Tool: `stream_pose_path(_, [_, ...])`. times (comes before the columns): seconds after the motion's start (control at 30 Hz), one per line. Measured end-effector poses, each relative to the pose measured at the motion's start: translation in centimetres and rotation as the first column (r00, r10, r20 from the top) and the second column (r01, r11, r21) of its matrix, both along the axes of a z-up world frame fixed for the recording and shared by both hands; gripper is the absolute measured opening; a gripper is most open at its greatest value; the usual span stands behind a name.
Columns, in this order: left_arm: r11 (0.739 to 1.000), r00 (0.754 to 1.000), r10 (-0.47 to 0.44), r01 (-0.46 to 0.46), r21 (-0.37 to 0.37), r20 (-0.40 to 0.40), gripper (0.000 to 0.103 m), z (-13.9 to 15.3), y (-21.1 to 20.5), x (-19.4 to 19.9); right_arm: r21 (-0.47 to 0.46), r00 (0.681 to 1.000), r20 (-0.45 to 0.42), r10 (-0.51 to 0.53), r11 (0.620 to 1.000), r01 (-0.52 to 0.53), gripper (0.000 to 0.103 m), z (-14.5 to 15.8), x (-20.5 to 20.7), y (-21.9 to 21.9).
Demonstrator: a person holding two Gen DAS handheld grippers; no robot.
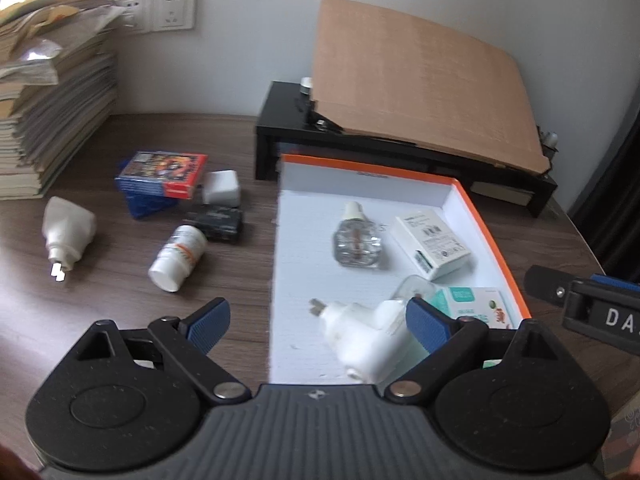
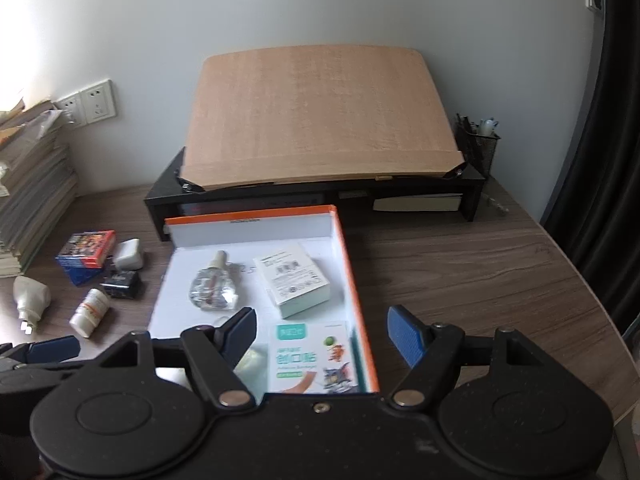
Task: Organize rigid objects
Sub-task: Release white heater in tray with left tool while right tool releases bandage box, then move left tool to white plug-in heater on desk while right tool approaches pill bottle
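A white tray with an orange rim (image 1: 486,220) (image 2: 344,256) lies on the desk. In it lie a clear glass bottle (image 1: 356,242) (image 2: 212,288), a white box (image 1: 434,242) (image 2: 294,282), a green bandage box (image 1: 476,304) (image 2: 312,356) and a white plug adapter (image 1: 360,334). My left gripper (image 1: 318,322) is open above the tray's near end, the adapter lying loose by its right finger. My right gripper (image 2: 322,334) is open and empty over the bandage box. On the desk left of the tray lie a white pill bottle (image 1: 178,258) (image 2: 90,312), a red-blue card box (image 1: 162,174) (image 2: 86,250), a white charger (image 1: 222,188), a black adapter (image 1: 218,222) and another white plug (image 1: 66,232).
A black monitor stand (image 1: 360,140) (image 2: 320,196) with a tilted brown board (image 2: 316,120) stands behind the tray. A tall stack of magazines (image 1: 48,100) sits at the far left. A mesh pen holder (image 2: 478,148) stands at the right. Wall sockets (image 1: 160,10) are behind.
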State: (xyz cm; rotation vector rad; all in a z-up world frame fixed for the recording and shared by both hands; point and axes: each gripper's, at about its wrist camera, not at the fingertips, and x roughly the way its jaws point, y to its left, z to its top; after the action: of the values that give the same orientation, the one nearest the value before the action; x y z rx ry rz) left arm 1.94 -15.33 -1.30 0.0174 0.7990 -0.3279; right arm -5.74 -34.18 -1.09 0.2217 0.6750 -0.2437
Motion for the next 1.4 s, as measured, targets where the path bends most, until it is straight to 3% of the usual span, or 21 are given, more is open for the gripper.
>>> stream_pose_path(0.67, [0.983, 0.984, 0.178, -0.177, 0.051, -0.025, 0.097, 1.1, 10.5, 1.7, 0.042, 0.983, -0.031, 0.182, 0.983, -0.181, 0.086, -0.2, 2.9, 10.9])
stream_pose_path(1.4, [0.976, 0.972, 0.213, -0.207, 0.068, -0.094, 0.099, -1.5, 17.0, 6.3, 0.055, 0.976, -0.116, 0.186, 0.982, -0.181, 0.086, -2.2, 7.0, 16.8])
